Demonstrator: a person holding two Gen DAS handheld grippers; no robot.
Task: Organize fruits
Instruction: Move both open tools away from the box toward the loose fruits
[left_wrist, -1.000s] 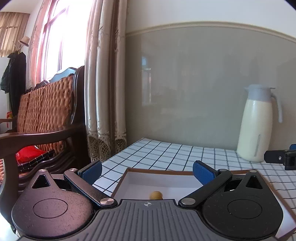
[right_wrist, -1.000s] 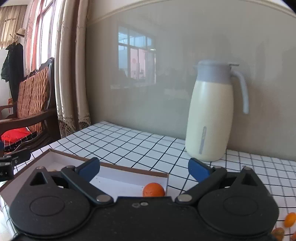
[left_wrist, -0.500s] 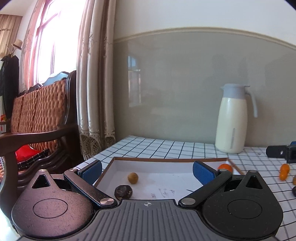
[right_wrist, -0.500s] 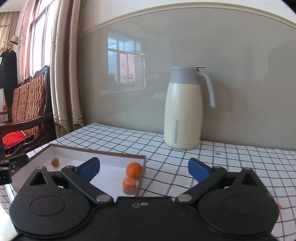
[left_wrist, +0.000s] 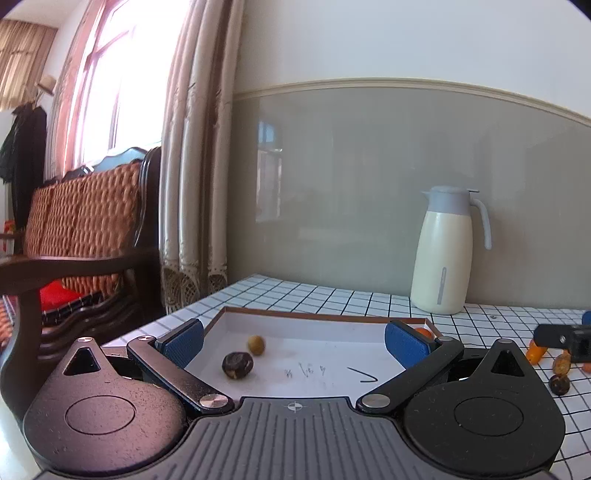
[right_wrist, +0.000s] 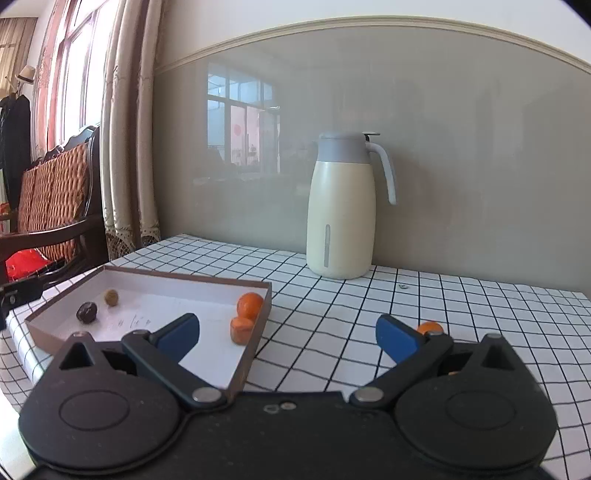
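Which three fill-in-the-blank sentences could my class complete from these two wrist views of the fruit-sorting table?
1. Inside the shallow box lie ____ pieces of fruit.
2. The dark fruit lies beside the small ____ fruit.
3. The cream jug stands ____ on the checked tablecloth.
4. Both the left gripper and the right gripper hold ____.

Missing words: four; tan; upright; nothing

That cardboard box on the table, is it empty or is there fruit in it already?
Not empty. The box holds four pieces: a dark fruit, a tan one, an orange and an orange chunk.
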